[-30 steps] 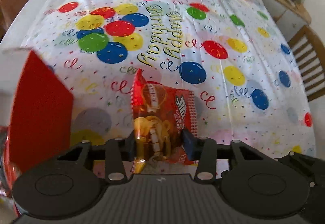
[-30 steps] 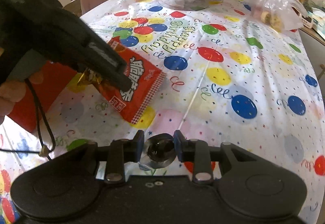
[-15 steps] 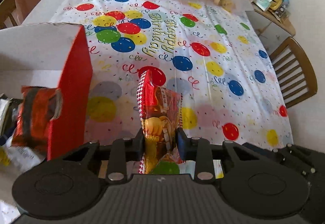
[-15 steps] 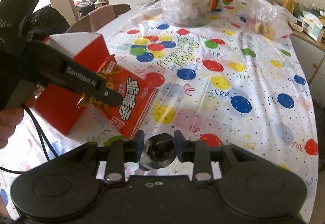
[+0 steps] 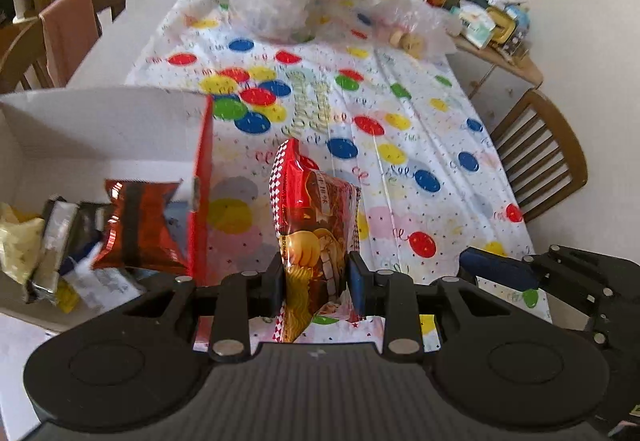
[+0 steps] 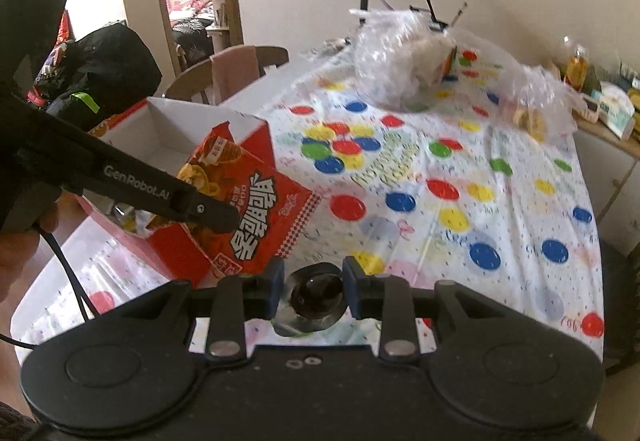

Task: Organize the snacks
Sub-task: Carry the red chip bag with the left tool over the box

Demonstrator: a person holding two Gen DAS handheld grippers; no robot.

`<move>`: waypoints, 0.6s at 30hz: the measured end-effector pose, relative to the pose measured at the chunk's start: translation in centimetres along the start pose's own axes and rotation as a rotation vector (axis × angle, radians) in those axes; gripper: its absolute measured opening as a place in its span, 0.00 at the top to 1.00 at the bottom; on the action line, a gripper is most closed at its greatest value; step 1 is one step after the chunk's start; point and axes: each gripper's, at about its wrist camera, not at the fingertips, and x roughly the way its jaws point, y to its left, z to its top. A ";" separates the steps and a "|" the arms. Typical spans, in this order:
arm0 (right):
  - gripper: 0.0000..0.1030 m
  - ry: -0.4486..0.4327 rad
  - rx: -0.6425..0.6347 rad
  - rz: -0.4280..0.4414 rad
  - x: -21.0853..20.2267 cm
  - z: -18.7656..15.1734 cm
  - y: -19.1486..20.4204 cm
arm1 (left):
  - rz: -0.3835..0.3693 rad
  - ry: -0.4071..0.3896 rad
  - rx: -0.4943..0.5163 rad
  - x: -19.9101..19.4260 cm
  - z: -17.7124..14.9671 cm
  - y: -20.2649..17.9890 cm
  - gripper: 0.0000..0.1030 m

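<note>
Right now my left gripper has its fingers pinching the lower end of a red snack packet, which hangs in the air above the table, just beside the right wall of the open red box. Other packets already lie inside that box, among them a dark red one leaning at the wall. To finish well, I judge I should carry the packet left until it clears the rim, tip it flat, and only then spread the fingers, so it doesn't catch on the wall. My right gripper has its fingers closed on a small dark round item, waiting low over the table.
</note>
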 end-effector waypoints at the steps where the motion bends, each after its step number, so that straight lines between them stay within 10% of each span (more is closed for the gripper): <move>1: 0.71 -0.006 -0.007 -0.001 -0.1 0.3 0.5 | -0.002 -0.007 0.002 -0.6 0.0 0.3 0.70; 18: 0.71 -0.064 -0.112 0.019 2.4 6.0 9.3 | 0.064 -0.130 -0.060 -7.6 1.2 10.2 0.70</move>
